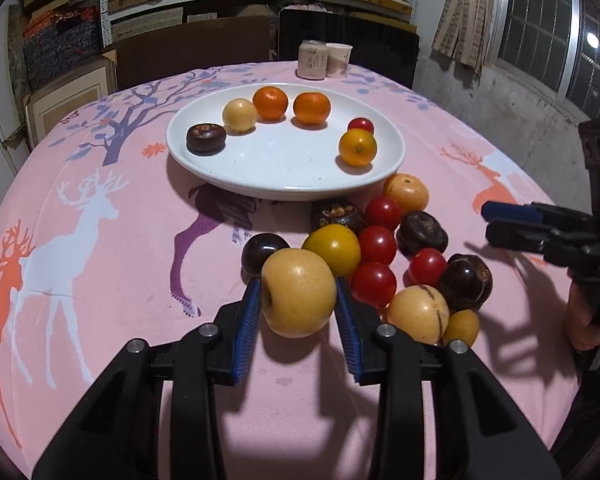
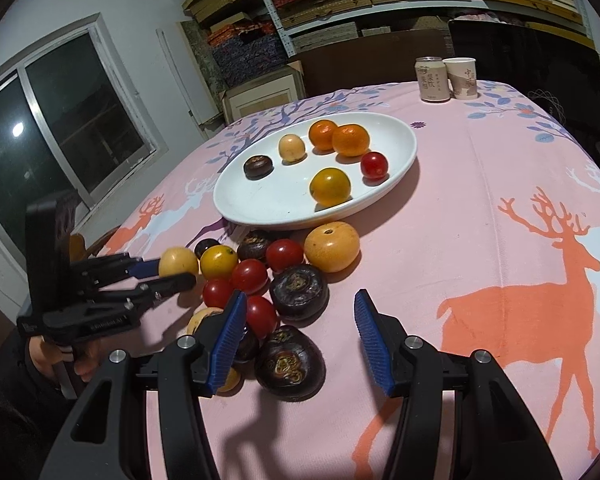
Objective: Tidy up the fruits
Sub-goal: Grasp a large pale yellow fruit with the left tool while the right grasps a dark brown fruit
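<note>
White plate [image 1: 284,184] as landmark, on the pink deer-print tablecloth [image 1: 100,264]; six fruits already on it. Loose fruit pile [image 1: 380,248] lies just off the plate's near rim, toward the person: red tomatoes, dark chestnut-like fruits, yellow and orange rounds, mostly touching one another.

Left gripper [image 1: 298,300] sits at the near-left edge of that pile, pads on both sides of a pale yellow fruit [image 1: 299,293]. Pads appear to touch its flanks; jaws at medium width, closed onto it. The right wrist view shows the same fruit [image 2: 178,261] between the fingers, possibly lifted a little off the cloth — cannot confirm.

Right gripper [image 2: 300,332] is on the pile's other side, jaws wide, holding nothing; a large dark fruit [image 2: 290,362] lies just inside its left finger. It is also seen in the left view [image 1: 512,222].

Key relation: the plate lies straight ahead of the left gripper, beyond the pile. The fruit is round, no long axis to mind. Judgement: the carry needs height over the yellow tomato [image 1: 332,249] and the dark fruit [image 1: 262,252] directly in front, then the rim. The open bare centre of the plate is the likely drop spot. Left hand owns this move.
</note>
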The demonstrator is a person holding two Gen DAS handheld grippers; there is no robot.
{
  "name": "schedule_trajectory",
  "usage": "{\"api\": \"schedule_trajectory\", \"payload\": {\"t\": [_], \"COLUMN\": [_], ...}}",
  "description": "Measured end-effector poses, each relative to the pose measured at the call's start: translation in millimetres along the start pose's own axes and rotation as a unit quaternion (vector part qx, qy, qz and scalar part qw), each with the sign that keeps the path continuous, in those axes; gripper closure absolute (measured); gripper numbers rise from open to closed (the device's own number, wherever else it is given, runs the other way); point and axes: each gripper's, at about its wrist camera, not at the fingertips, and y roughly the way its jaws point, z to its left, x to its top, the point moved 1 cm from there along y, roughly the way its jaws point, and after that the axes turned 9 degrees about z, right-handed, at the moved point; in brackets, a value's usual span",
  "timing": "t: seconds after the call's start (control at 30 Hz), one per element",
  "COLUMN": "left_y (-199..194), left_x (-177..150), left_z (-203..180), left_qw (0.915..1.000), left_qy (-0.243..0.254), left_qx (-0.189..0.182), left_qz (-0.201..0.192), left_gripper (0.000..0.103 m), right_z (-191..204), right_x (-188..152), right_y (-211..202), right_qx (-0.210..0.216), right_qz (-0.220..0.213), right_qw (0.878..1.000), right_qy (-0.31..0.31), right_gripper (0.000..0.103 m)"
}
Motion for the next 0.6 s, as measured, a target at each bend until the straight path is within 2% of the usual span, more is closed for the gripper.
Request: {"api": "schedule_trajectory", "payload": {"t": [0.27, 0.47, 0.6], "left_y": [-4.9, -5.5, -5.6], "left_x": [-0.8, -1.0, -1.0], "left_z": [7.8, 7.2, 6.6], "left_qw": [0.9997, 0.9996, 0.9995], "left_qy": [-0.017, -0.015, -0.016], "left_qx": [-0.016, -0.024, -0.027], "left_qz": [-0.005, -0.005, -0.006], "left_gripper": [0.067, 0.067, 0.067], "right_z": [13.2, 21.6, 24.9], "right_x": [-19.2, -27.0, -25.8], "right_y": [-6.2, 2.9, 18.7], "right_qx": [0.009, -0.057, -0.074], "right_qz": [0.018, 0.045, 0.08], "right_qw": [0.999, 0.995, 0.991], "right_qy": [-0.041, -0.07, -0.081], "right_gripper": [0.047, 0.047, 0.047]}}
